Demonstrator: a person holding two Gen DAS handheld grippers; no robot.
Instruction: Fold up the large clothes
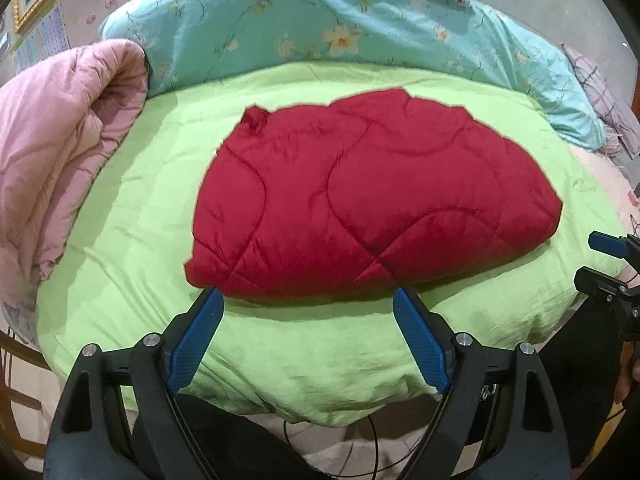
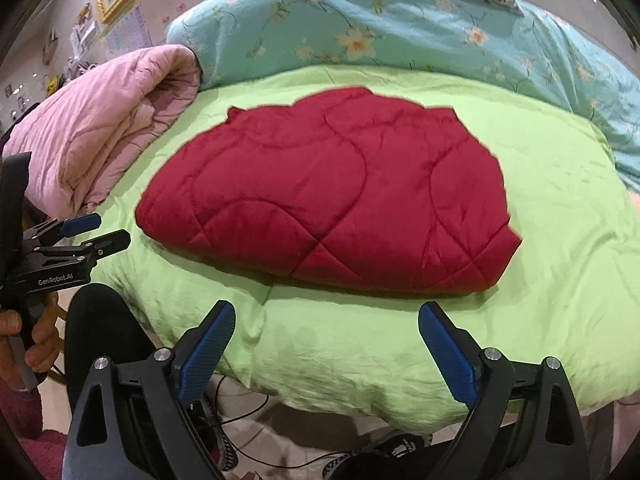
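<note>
A red quilted garment (image 1: 360, 200) (image 2: 332, 200) lies folded into a thick bundle on the lime-green bedcover (image 1: 304, 344) (image 2: 344, 340). My left gripper (image 1: 308, 298) hangs open just short of the bundle's near edge, with nothing between its blue pads. My right gripper (image 2: 326, 312) is open too, above the bare green cover in front of the bundle, and holds nothing. Each gripper shows at the edge of the other's view: the right one (image 1: 596, 258) at the far right, the left one (image 2: 106, 230) at the far left.
A rolled pink quilt (image 1: 60, 152) (image 2: 104, 132) lies on the bed's left side. A turquoise floral duvet (image 1: 320, 28) (image 2: 400, 36) is heaped along the back. The bed's front edge drops to a floor with cables (image 2: 240, 412) and a shoe (image 2: 400, 446). A hand (image 2: 32, 344) grips the left tool.
</note>
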